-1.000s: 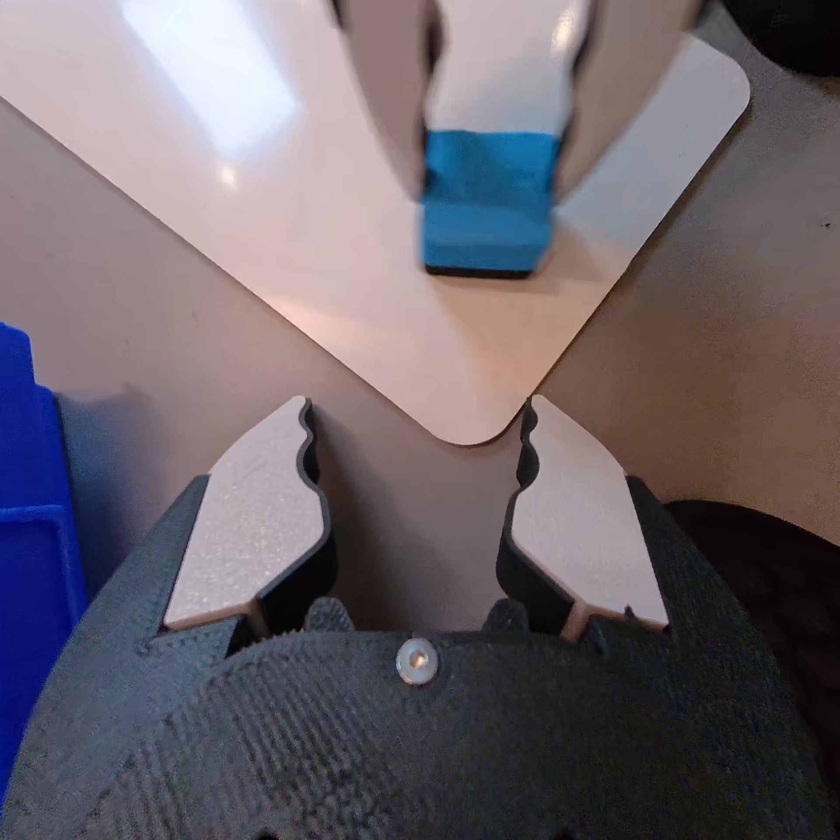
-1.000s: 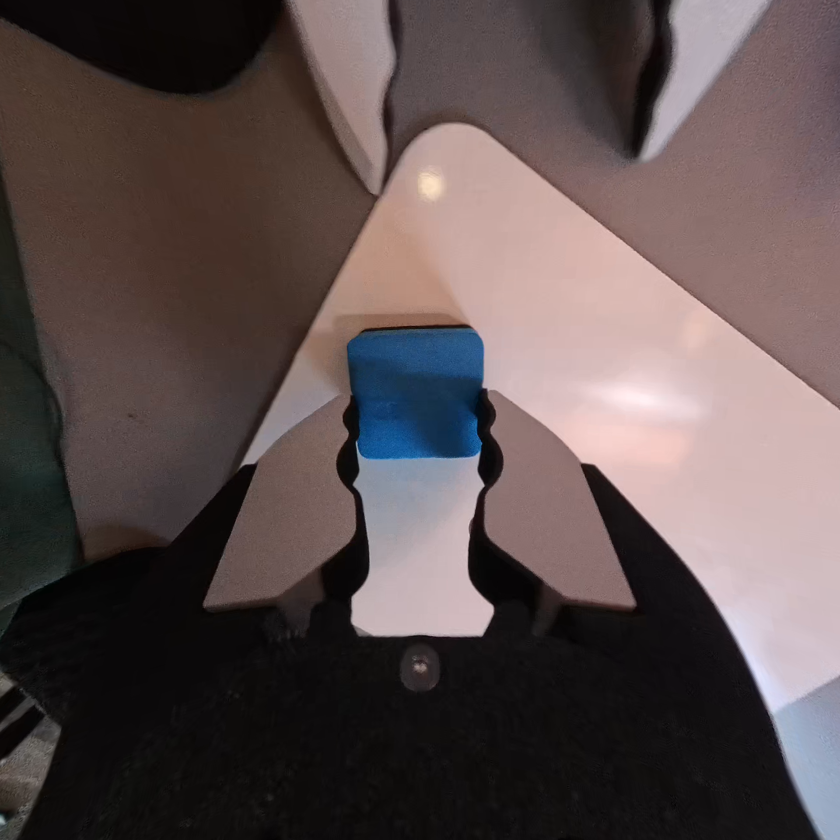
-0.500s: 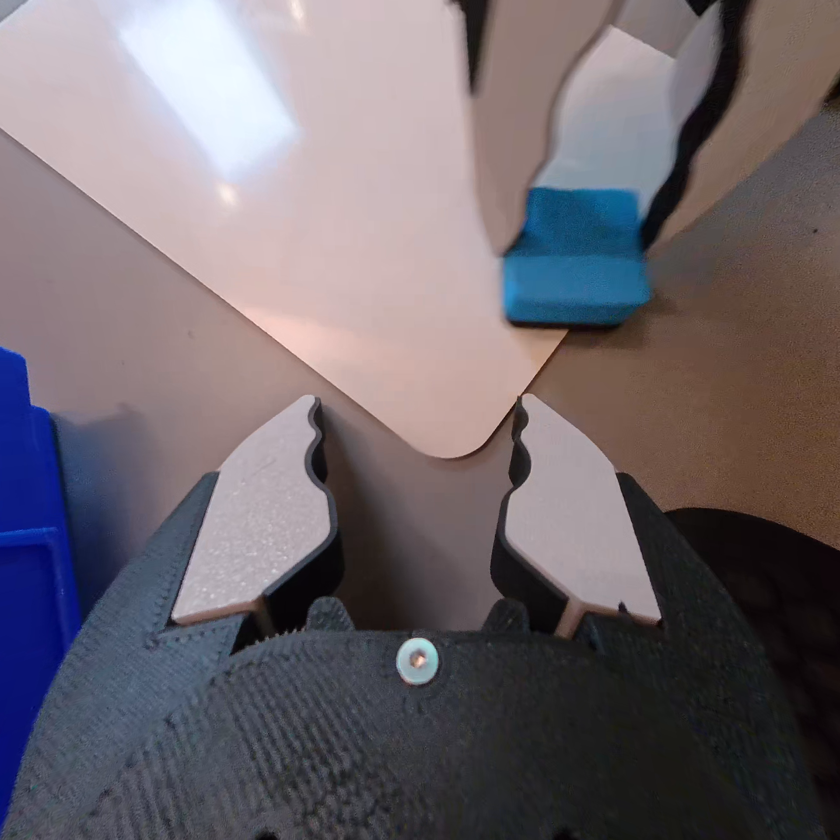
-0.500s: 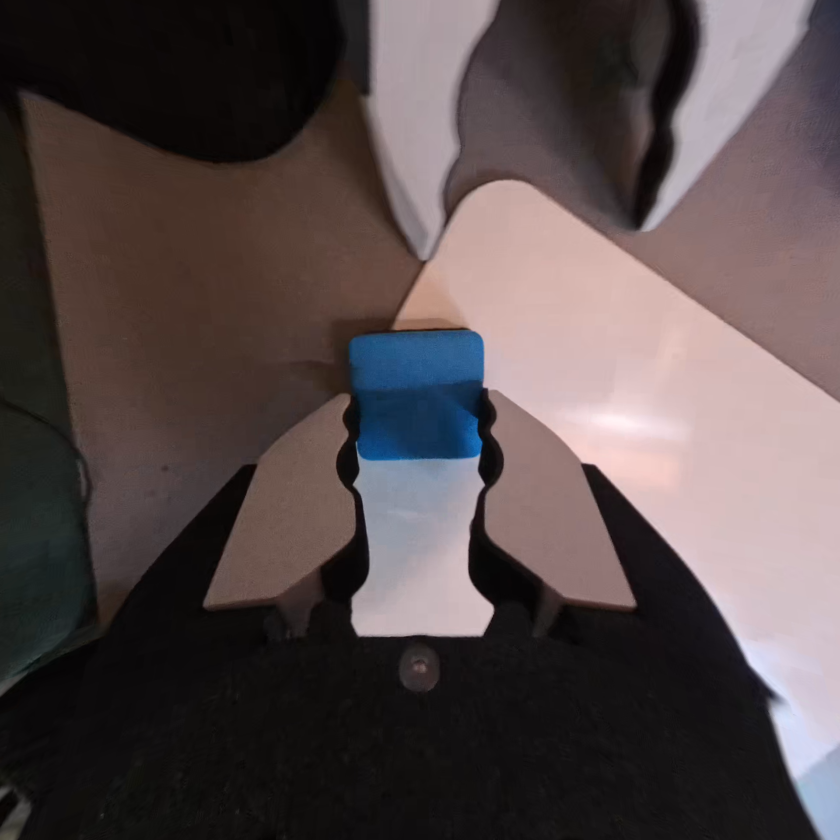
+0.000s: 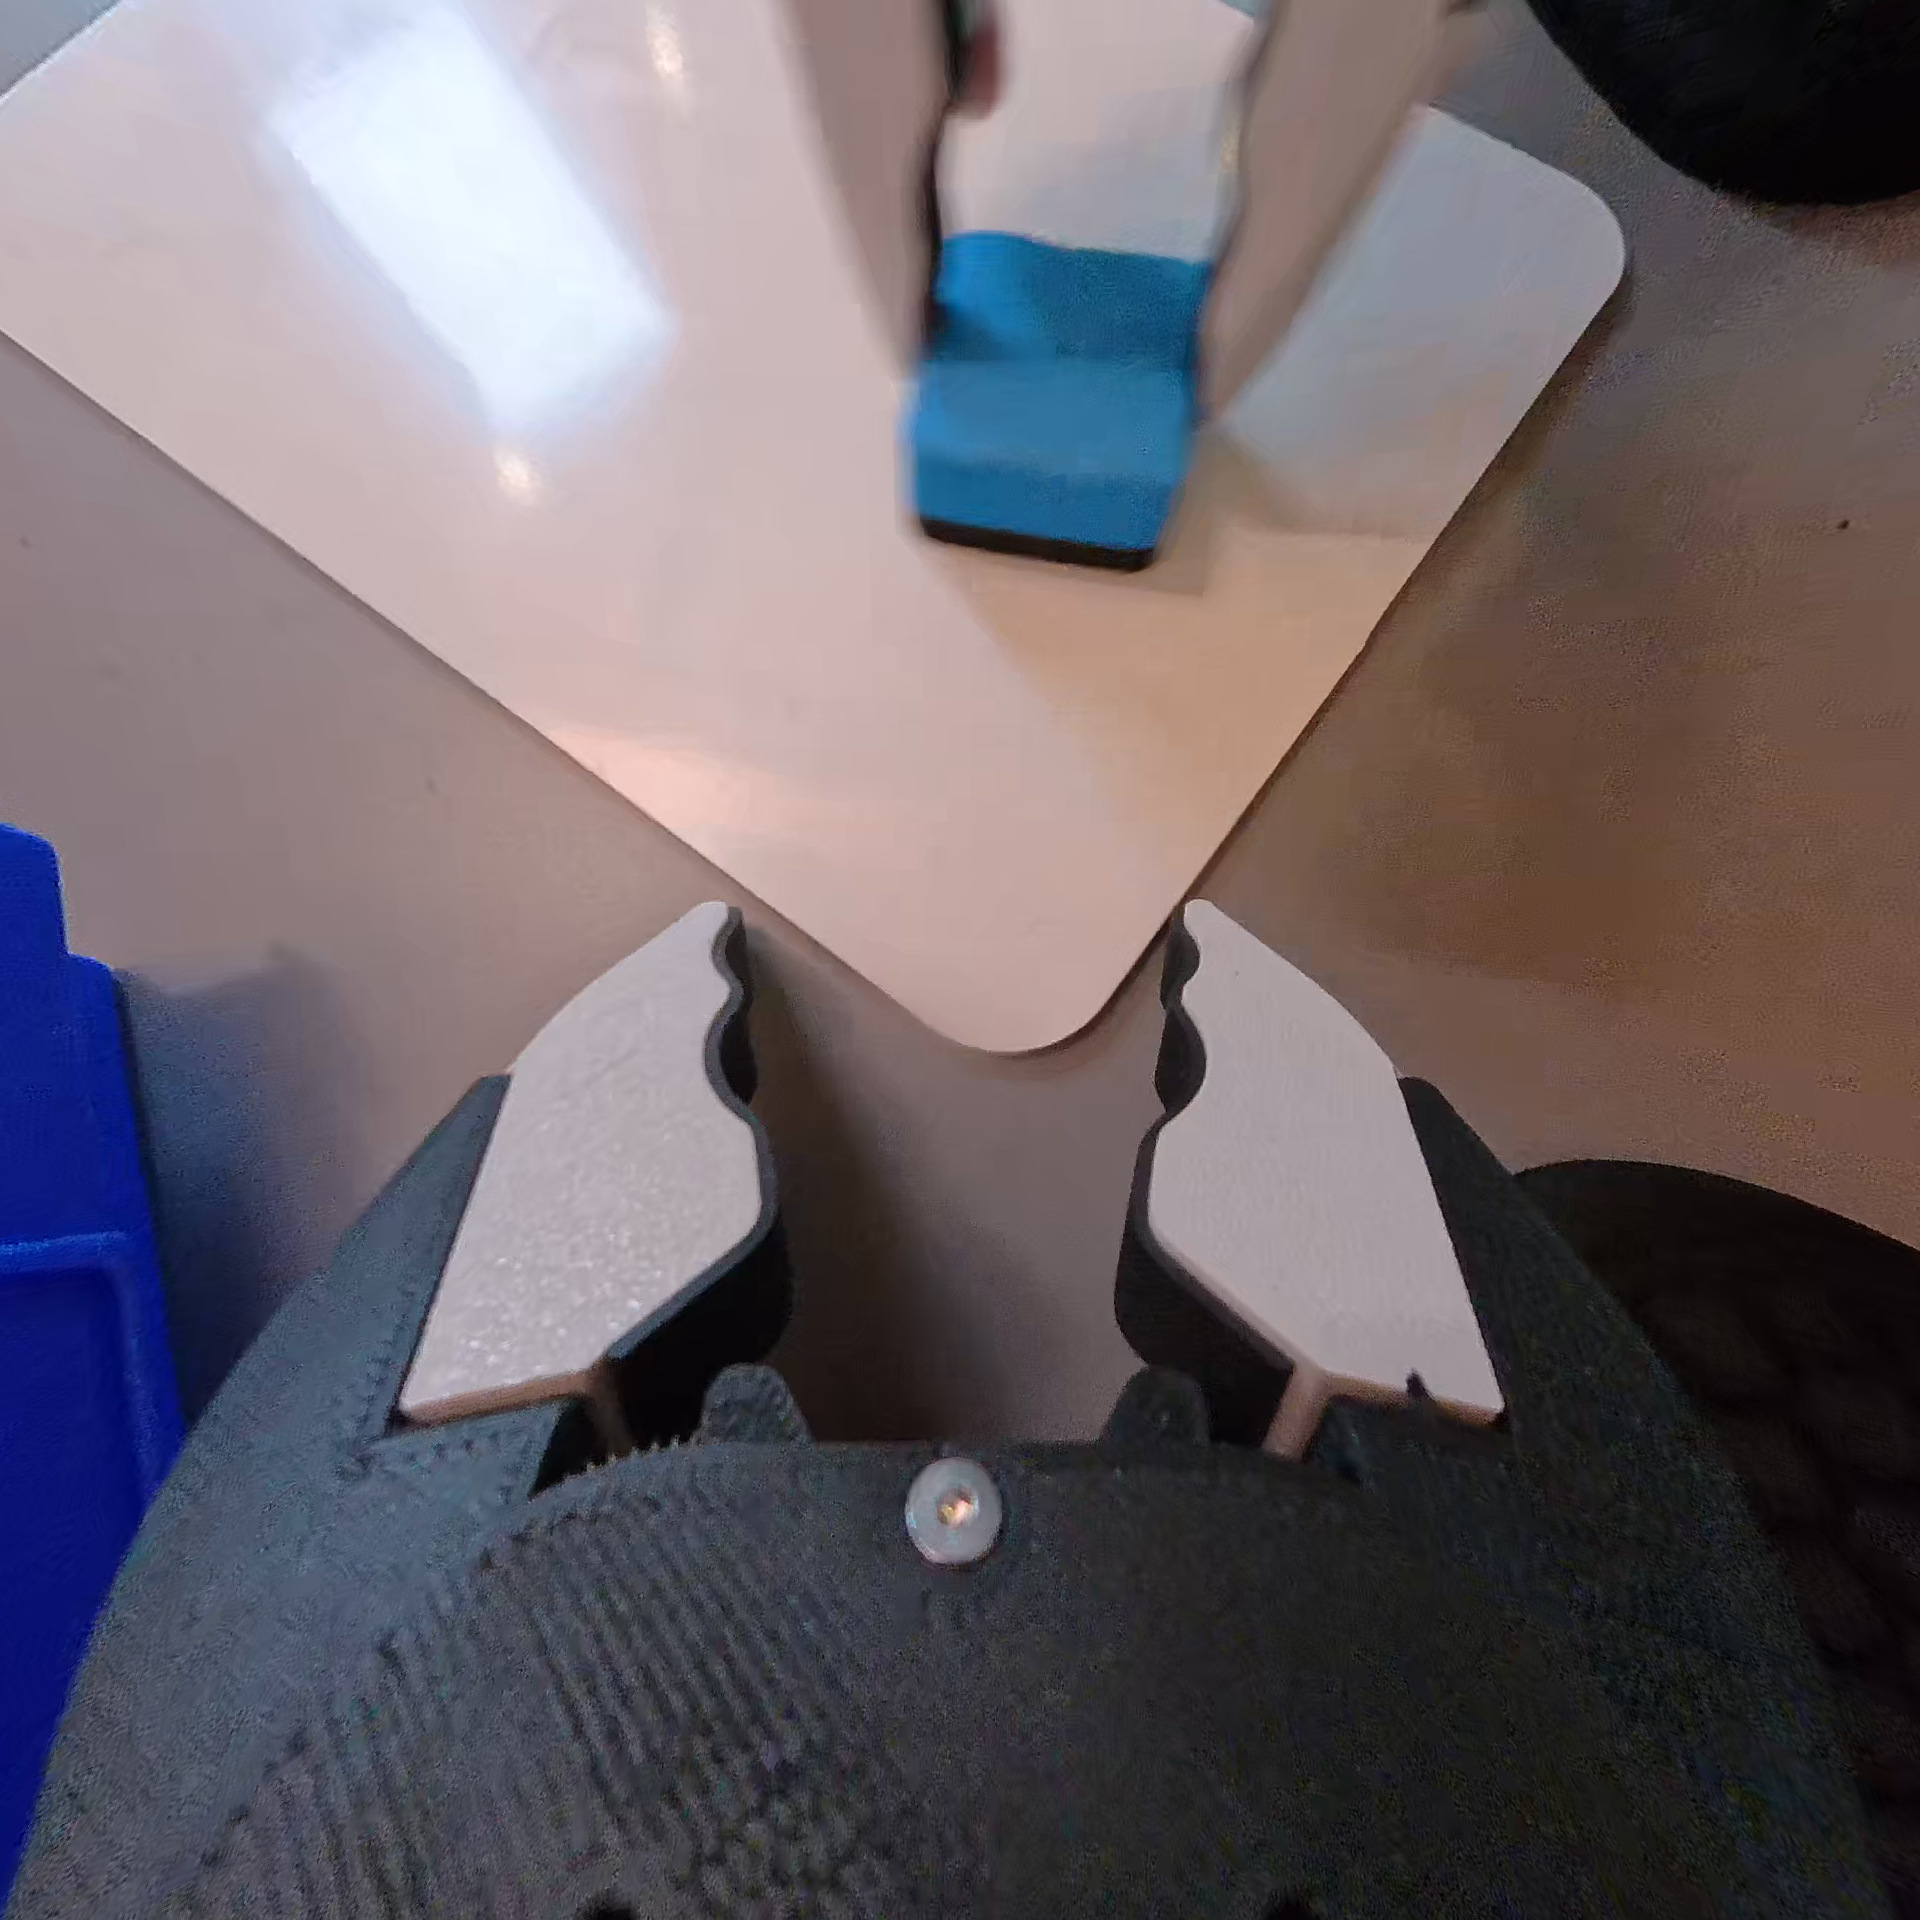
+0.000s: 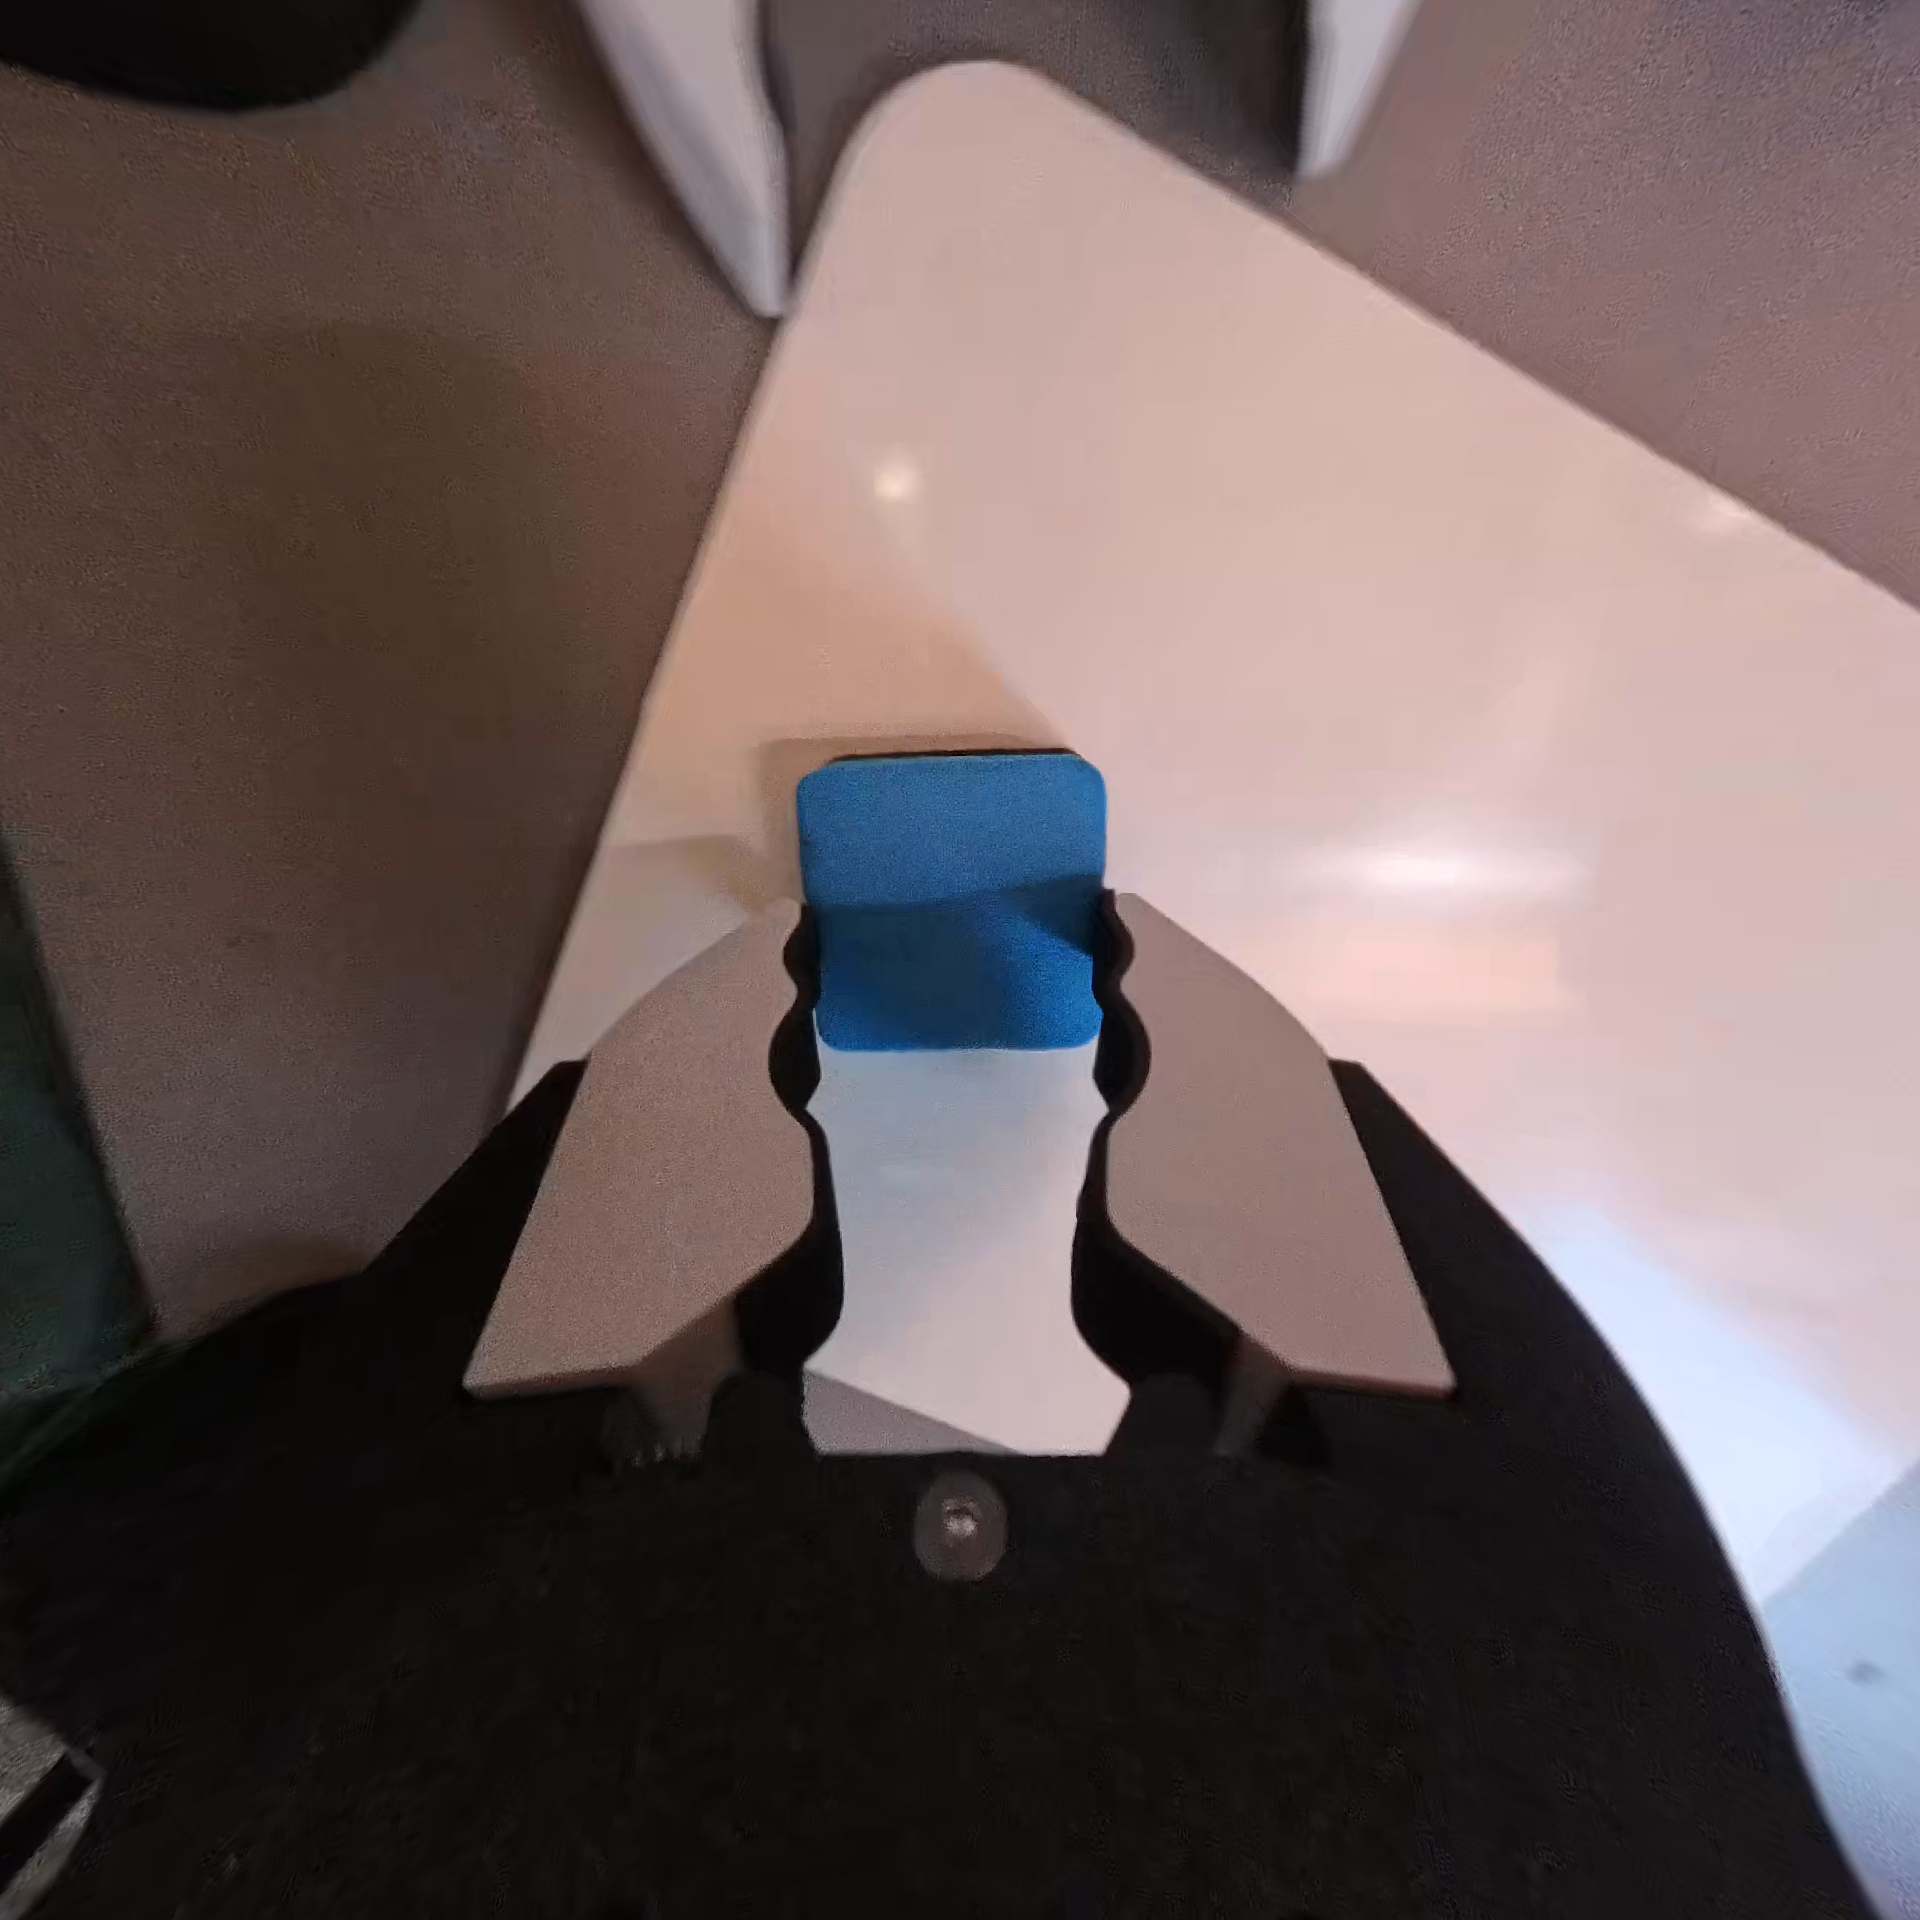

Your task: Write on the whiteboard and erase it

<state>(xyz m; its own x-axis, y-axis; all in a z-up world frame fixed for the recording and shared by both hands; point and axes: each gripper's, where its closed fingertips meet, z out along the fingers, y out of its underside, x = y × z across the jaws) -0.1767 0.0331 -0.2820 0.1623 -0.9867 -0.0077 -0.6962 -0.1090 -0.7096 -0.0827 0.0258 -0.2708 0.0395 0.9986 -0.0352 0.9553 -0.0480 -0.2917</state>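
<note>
I have the right gripper (image 6: 951, 971) clamped on the blue eraser (image 6: 951, 904), its fingertips pinching the foam block from both sides so the dark felt underside sits flat against the whiteboard (image 6: 1299, 644). I judge that grip is chosen to press the felt evenly while I wipe. The eraser is on the board near one of its rounded corners, a little in from the edge. The board looks clean wherever I can see it — no marks show, so I take the erasing to be nearly done, though its far part is out of view.

The left gripper (image 5: 961, 940) stands open and empty, its fingers spread either side of the board's near rounded corner, low over the brown bench (image 5: 1610, 779). I read that as bracing — ready to stop the thin sheet sliding under the wipe. A blue bin (image 5: 62, 1299) sits at the bench's left edge in the left wrist view.
</note>
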